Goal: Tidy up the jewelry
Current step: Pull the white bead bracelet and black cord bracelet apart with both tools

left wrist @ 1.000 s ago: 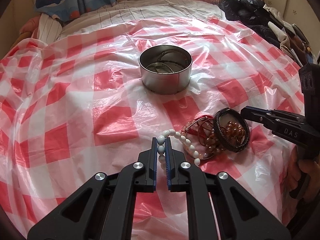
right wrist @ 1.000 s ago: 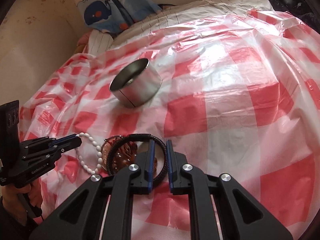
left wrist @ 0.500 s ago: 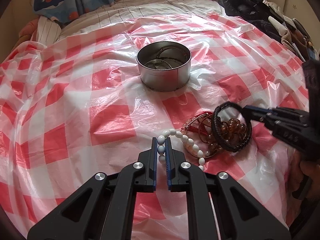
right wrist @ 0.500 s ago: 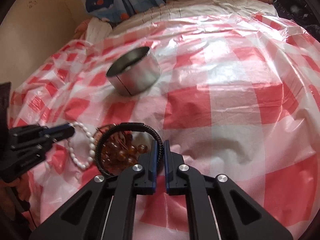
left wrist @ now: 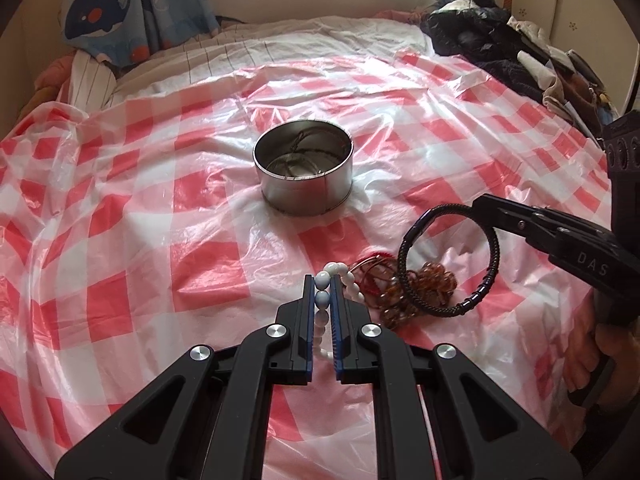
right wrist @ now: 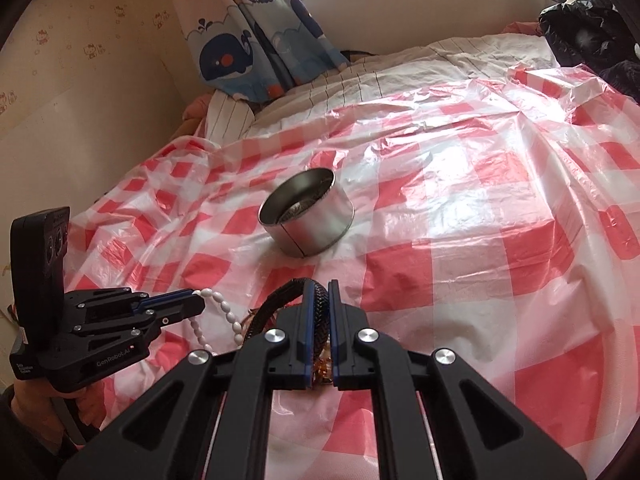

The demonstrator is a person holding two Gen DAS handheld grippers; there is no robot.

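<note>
A round metal tin (left wrist: 304,170) holding thin metal bangles stands on the red-checked plastic sheet; it also shows in the right wrist view (right wrist: 307,218). My left gripper (left wrist: 322,285) is shut on a white bead bracelet (left wrist: 322,300), lifted off the sheet (right wrist: 218,312). My right gripper (right wrist: 316,290) is shut on a black braided bracelet (right wrist: 318,312), which hangs in the air as a ring (left wrist: 494,256). An amber bead bracelet (left wrist: 434,284) and a red cord bracelet (left wrist: 374,270) lie on the sheet below it.
The checked plastic sheet (left wrist: 140,240) covers a bed. A pile of dark clothes (left wrist: 500,48) lies at the far right. A whale-print curtain (right wrist: 256,40) and a striped pillow (right wrist: 232,120) are at the far left by the wall.
Both grippers have risen. The black bracelet has come up off the pile and now hangs clear. The white bracelet has lifted off the sheet.
</note>
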